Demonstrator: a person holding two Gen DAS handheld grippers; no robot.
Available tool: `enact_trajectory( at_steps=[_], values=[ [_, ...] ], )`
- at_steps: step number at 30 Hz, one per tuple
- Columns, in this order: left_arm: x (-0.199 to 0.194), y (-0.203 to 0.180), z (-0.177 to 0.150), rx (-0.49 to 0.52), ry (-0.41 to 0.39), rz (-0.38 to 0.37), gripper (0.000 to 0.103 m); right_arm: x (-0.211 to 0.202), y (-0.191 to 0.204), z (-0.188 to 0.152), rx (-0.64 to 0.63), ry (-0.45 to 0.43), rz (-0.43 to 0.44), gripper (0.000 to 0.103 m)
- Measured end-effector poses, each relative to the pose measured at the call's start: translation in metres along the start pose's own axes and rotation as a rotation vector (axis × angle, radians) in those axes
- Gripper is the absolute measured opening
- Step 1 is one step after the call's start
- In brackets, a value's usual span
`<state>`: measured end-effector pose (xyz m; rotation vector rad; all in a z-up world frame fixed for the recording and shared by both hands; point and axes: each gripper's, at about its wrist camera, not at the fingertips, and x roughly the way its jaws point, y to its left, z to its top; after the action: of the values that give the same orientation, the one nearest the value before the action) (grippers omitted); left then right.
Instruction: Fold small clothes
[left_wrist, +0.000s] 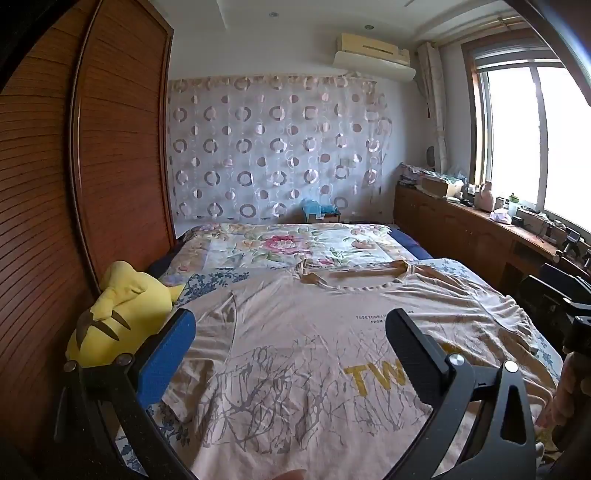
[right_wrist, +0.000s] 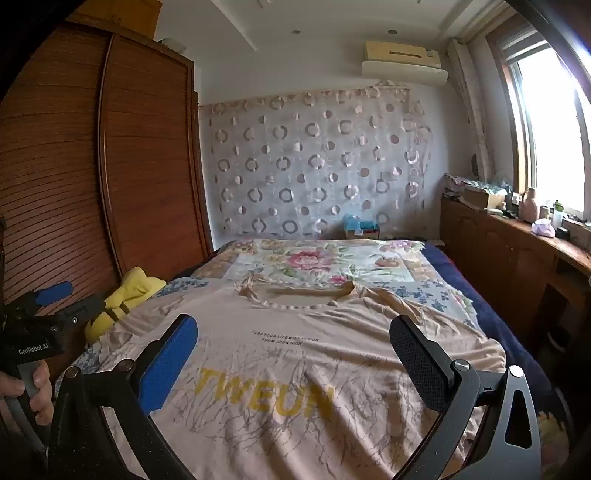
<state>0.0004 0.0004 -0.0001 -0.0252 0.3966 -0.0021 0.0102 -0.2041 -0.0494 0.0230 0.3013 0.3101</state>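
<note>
T-shirt (left_wrist: 314, 350), beige with yellow lettering and a grey branch print, is lying spread flat on the bed (left_wrist: 295, 243), its neckline pointing toward twelve o'clock and the floral bedspread. Left gripper (left_wrist: 291, 347) is hovering above the shirt's front with its jaws standing wide apart, nothing between them. Right gripper (right_wrist: 295, 354) is likewise hanging over the printed chest, jaws spread wide and empty. Yellow plush toy (left_wrist: 118, 306) is sitting at nine o'clock beside the wooden wardrobe (left_wrist: 55, 203).
</note>
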Motion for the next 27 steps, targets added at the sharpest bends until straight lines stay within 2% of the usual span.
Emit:
enact_trajectory(
  at_steps=[27],
  values=[
    [-0.0005, 0.0005, 0.0003, 0.014, -0.009, 0.006, 0.103, -0.0026, -0.0003, 0.002, -0.008, 0.0, -0.006, 0.103]
  ],
)
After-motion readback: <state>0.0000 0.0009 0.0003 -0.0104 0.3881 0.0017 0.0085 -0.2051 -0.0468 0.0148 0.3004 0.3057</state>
